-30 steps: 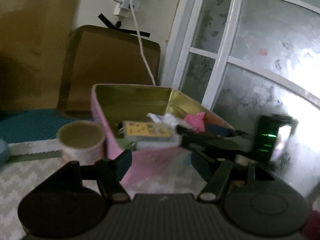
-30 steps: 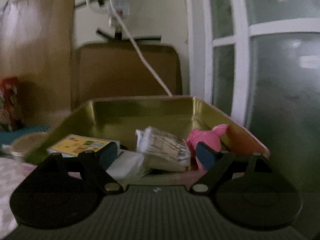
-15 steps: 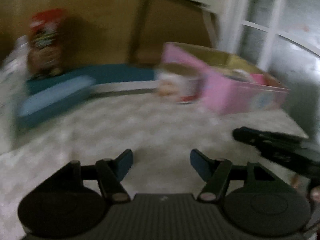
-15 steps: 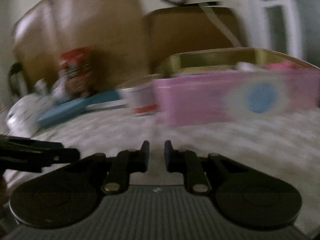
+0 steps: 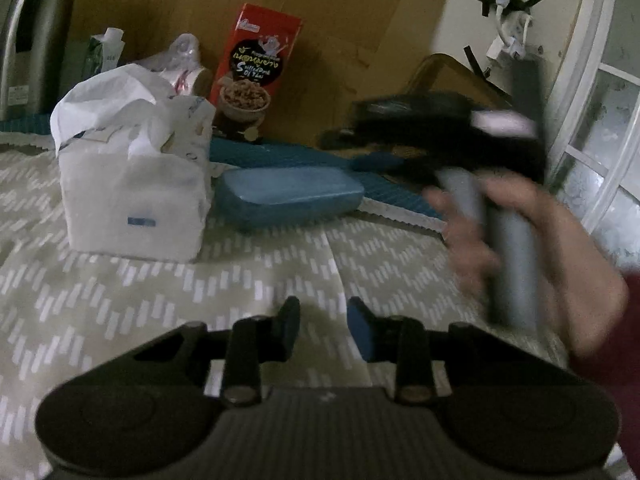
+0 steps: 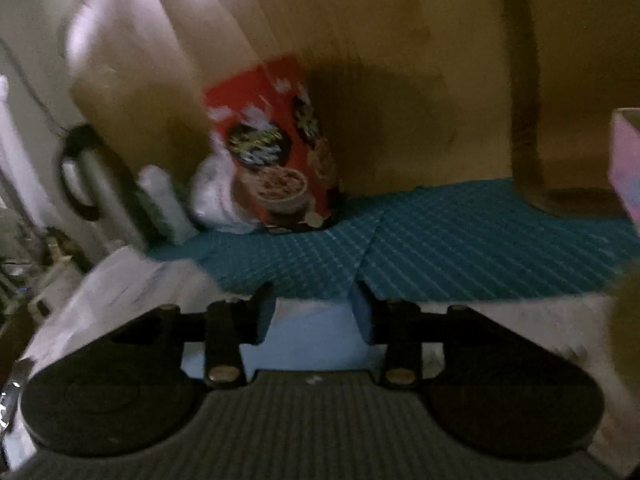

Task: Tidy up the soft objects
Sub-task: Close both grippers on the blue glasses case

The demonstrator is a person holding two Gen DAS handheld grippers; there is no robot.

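In the left wrist view a white tissue pack (image 5: 134,196) stands on the patterned cloth (image 5: 200,300) at the left, and a light blue soft case (image 5: 290,196) lies right of it. My left gripper (image 5: 323,322) is open and empty, low over the cloth in front of them. The hand with my right gripper (image 5: 440,136) is blurred at the right, above the case's right end. In the right wrist view my right gripper (image 6: 312,310) is open, its fingers either side of the light blue case (image 6: 316,340) below. The pink tin's corner (image 6: 626,160) shows at the far right.
A red snack box (image 5: 256,76) stands against the brown cardboard wall (image 5: 360,20), on a teal ribbed mat (image 6: 440,248). A plastic bag (image 5: 180,56), a carton (image 5: 102,50) and a steel flask (image 5: 36,40) stand at the back left. A glass door (image 5: 608,120) is right.
Both grippers have swung left, away from the pink tin toward the tissue pack and blue case. The right gripper, nearly shut half a second ago, has opened over the case. The left gripper has narrowed.
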